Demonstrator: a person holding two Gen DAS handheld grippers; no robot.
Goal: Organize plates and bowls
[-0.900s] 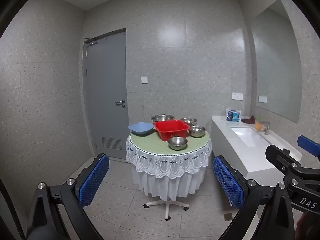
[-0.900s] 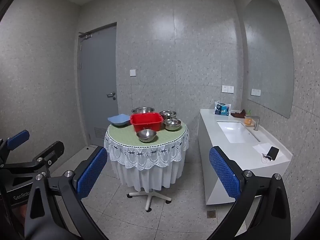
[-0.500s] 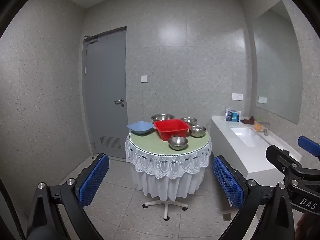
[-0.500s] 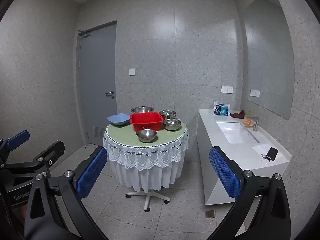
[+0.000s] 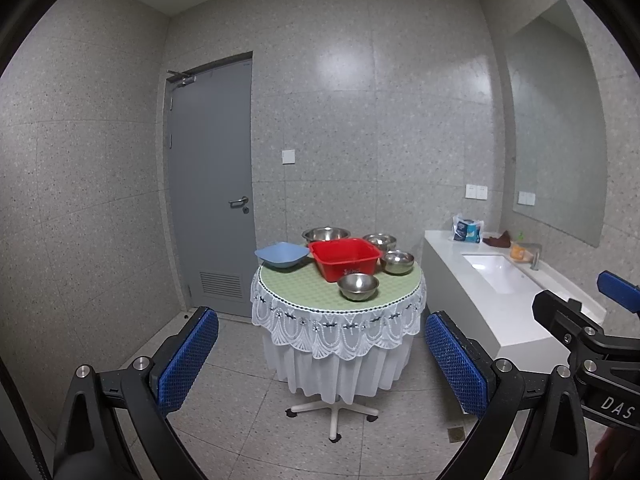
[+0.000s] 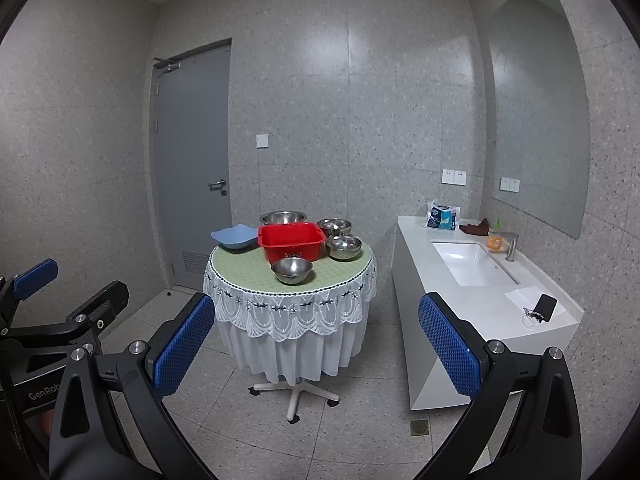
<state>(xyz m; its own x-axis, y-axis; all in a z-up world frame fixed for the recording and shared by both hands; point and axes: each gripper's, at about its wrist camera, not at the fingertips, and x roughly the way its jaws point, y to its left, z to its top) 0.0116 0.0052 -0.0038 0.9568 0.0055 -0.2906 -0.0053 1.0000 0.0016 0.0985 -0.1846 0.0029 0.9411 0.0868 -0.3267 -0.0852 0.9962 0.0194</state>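
Observation:
A small round table (image 5: 298, 280) (image 6: 244, 268) with a green top and white lace cloth stands a few steps ahead. On it sit a red square basin (image 5: 346, 259) (image 6: 291, 242), a blue square bowl (image 5: 282, 255) (image 6: 235, 237), and several steel bowls: a small one at the front (image 5: 358, 286) (image 6: 292, 270), a wide one behind the basin (image 5: 326, 234) (image 6: 283, 217), two on the right (image 5: 397, 262) (image 6: 343, 247). My left gripper (image 5: 320, 350) and right gripper (image 6: 316, 336) are both open and empty, held well short of the table.
A white counter (image 5: 448, 256) (image 6: 416, 256) with a sink (image 6: 472, 268) runs along the right wall; a phone (image 6: 545, 307) lies on its near end. A grey door (image 5: 212, 184) is shut behind the table. Tiled floor lies between me and the table.
Both views have edged slightly nearer and up; the table sits a touch lower in the frames. Nothing on the table has moved and both grippers stay open.

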